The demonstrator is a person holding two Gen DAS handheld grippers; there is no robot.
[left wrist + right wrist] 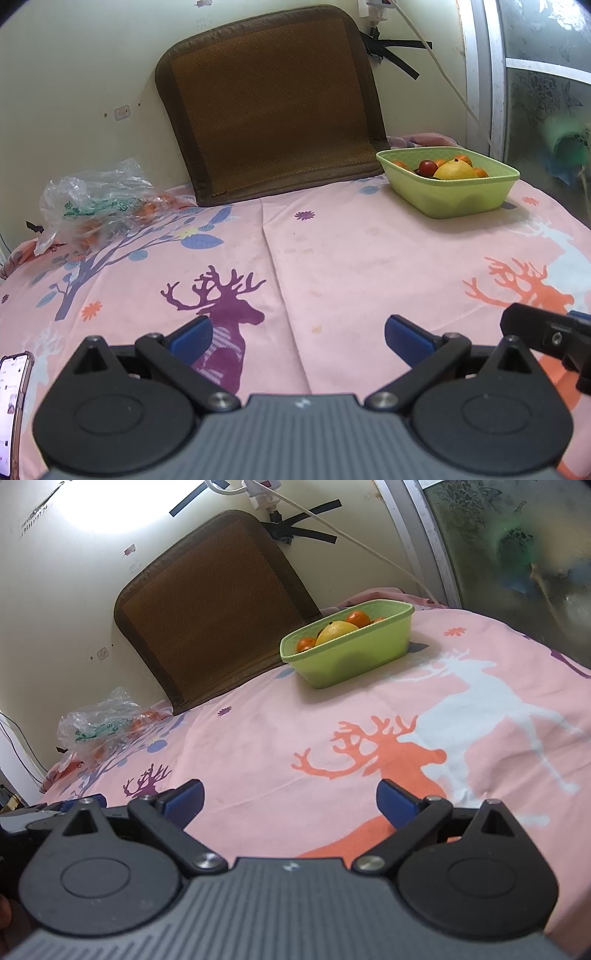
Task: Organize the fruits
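We hold both tools low over the pink deer-print cloth [332, 258], and neither has anything in it: the left gripper [295, 338] shows its blue pads spread wide with only the purple deer between them, and the right gripper [290, 801] is just as wide, framing bare cloth and the orange deer. The fruit sits in two places. In the left wrist view the green basket [454, 199] stands at the upper right of the frame, well apart from us, already holding a yellow pear-like fruit [455, 171], a dark red round one [427, 167] and several small oranges. At the left middle of that same frame lies a crumpled clear plastic bag [96, 199] with orange fruit showing through it, tucked near the wall beside the brown woven cushion [269, 107]. We judge that the bag is what remains to be sorted. It lies ahead and to the left of both tools, and in the right wrist view it sits smaller, at the left edge [99, 723], so we reckon the left tool is the nearer one. The bag spreads roughly across the frame, left to right, so a straight forward reach would meet its long side. A phone [14, 406] lies at the lower left edge, clear of that path
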